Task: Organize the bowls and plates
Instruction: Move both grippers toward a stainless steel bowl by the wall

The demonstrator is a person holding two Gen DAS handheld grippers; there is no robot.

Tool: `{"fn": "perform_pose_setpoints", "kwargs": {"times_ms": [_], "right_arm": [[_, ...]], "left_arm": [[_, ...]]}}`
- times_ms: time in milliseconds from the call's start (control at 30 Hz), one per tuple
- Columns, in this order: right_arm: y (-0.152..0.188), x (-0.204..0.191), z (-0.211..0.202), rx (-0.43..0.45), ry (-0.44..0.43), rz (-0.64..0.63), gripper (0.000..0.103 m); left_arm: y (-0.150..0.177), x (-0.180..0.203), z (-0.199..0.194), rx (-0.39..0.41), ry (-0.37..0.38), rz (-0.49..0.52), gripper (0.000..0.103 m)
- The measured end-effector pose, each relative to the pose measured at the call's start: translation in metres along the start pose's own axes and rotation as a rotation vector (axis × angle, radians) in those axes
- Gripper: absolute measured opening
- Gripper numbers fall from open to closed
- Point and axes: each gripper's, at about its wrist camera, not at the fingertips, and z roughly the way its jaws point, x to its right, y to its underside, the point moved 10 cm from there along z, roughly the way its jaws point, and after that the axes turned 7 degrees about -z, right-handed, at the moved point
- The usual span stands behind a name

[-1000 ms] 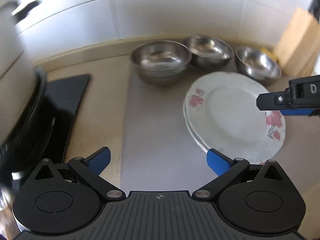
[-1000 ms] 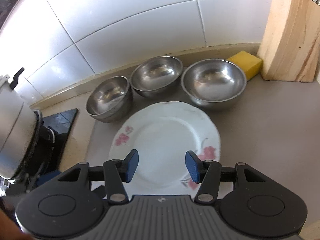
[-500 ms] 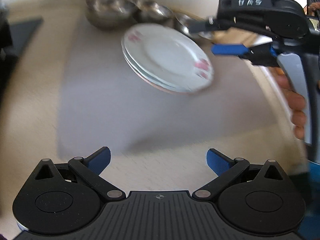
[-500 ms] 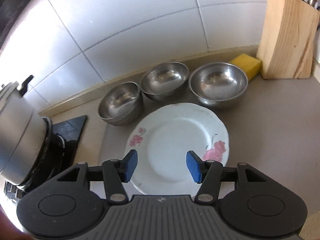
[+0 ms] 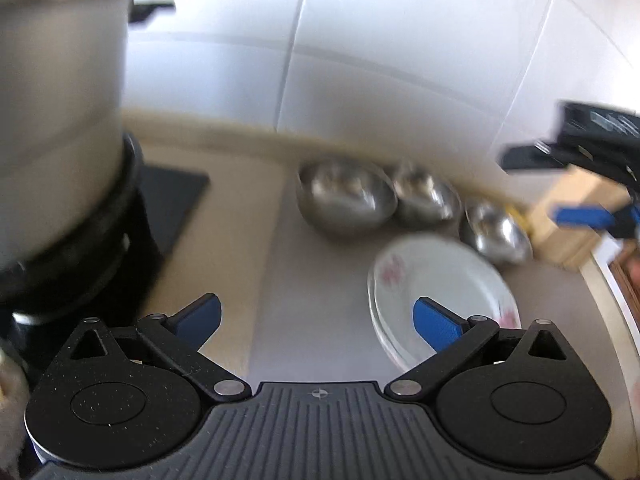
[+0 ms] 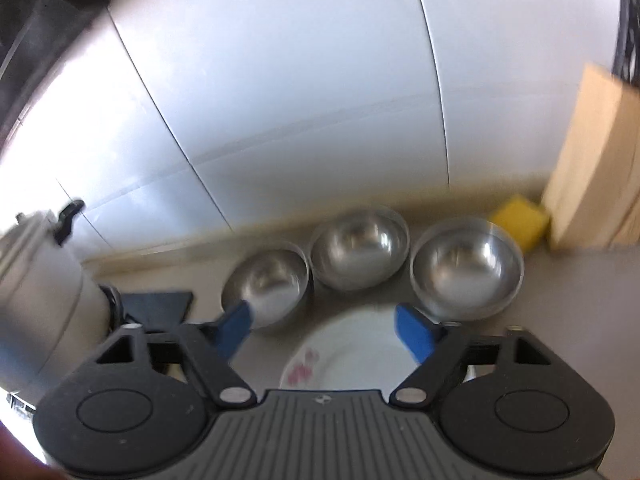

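- My right gripper hung above the surface with its jaws spread wide; they had just been opening, and nothing sat between the blue pads.
- My left gripper was also wide open and empty, with only the grey mat showing between its pads.
- The stack of white plates with pink flowers lay flat on the mat, on the right side of the left wrist view; the right pad of that gripper overlapped it in the picture, but I could not tell any contact.
- In the right wrist view the top plate sat just below and between the open jaws, partly hidden by the gripper body.
- Three steel bowls stood upright in a row behind the plates, near the tiled wall: the left bowl, the middle bowl and the right bowl, each just beside the next.
- A yellow sponge lay behind the right bowl, next to a wooden knife block.
- A large metal pot stood on the black stove at the left, well apart from the plates.
- Both views were blurred, so fine detail on the bowls was unclear.
- My right gripper also showed at the right edge of the left wrist view, above the knife block.
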Motion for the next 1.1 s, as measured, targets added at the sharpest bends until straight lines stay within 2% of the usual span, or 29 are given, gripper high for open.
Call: {"fn": "perform_pose_setpoints", "kwargs": {"times_ms": [33,67,100,133,167,200,267,300,367,400,467,533,600,633,700,833,900,967,1033,1100], "right_arm": [[0.004,0.002,-0.007,0.033,-0.001,-0.023,0.090],[0.015,0.007,-0.014,0.093,-0.008,-0.008,0.090],[0.032,0.008,-0.013,0.114,-0.067,0.042,0.090],[0.041,0.008,-0.001,0.048,-0.109,0.061,0.089],[0.046,0.007,0.012,-0.017,-0.105,0.048,0.084],[0.044,0.007,0.016,-0.016,-0.079,0.013,0.084],[0.026,0.003,0.013,0.041,-0.046,-0.049,0.085],[0.014,-0.001,0.013,0.061,-0.037,-0.094,0.089],[-0.005,-0.001,0.017,0.089,0.031,-0.158,0.089],[-0.011,-0.001,0.023,0.080,0.032,-0.176,0.089],[-0.021,0.003,0.036,0.056,0.026,-0.164,0.089],[-0.028,0.008,0.052,0.025,0.014,-0.149,0.089],[-0.032,0.018,0.072,-0.012,0.061,-0.163,0.089],[-0.034,0.021,0.082,-0.034,0.078,-0.178,0.089],[-0.032,0.023,0.102,-0.092,0.057,-0.162,0.088],[-0.029,0.015,0.125,-0.167,-0.012,-0.126,0.083],[-0.024,0.010,0.136,-0.204,-0.032,-0.128,0.076],[-0.019,0.006,0.145,-0.259,-0.048,-0.124,0.059],[-0.008,0.001,0.153,-0.321,-0.096,-0.080,0.053],[-0.005,-0.002,0.155,-0.332,-0.107,-0.076,0.053]], "left_arm": [[-0.005,0.003,0.000,0.021,-0.011,0.010,0.098],[-0.008,0.005,0.000,0.039,-0.026,0.017,0.098],[-0.012,0.008,0.006,0.048,-0.035,0.019,0.098],[-0.015,0.012,0.014,0.045,-0.037,0.031,0.098],[-0.020,0.015,0.020,0.048,-0.051,0.047,0.098],[-0.026,0.017,0.024,0.072,-0.073,0.062,0.098],[-0.039,0.020,0.031,0.119,-0.096,0.082,0.098],[-0.046,0.021,0.038,0.117,-0.095,0.076,0.098],[-0.058,0.023,0.053,0.098,-0.092,0.076,0.098],[-0.062,0.022,0.063,0.085,-0.101,0.070,0.098],[-0.071,0.023,0.079,0.055,-0.101,0.070,0.098],[-0.084,0.020,0.089,0.067,-0.142,0.077,0.098],[-0.092,0.019,0.099,0.057,-0.149,0.079,0.098],[-0.094,0.019,0.108,0.029,-0.136,0.079,0.098],[-0.094,0.014,0.122,-0.022,-0.138,0.060,0.098],[-0.092,0.005,0.138,-0.055,-0.137,0.039,0.098],[-0.090,0.002,0.147,-0.082,-0.147,0.057,0.096],[-0.088,-0.001,0.152,-0.107,-0.138,0.056,0.095],[-0.087,-0.004,0.156,-0.119,-0.131,0.046,0.095],[-0.088,-0.005,0.160,-0.125,-0.128,0.047,0.095]]}}
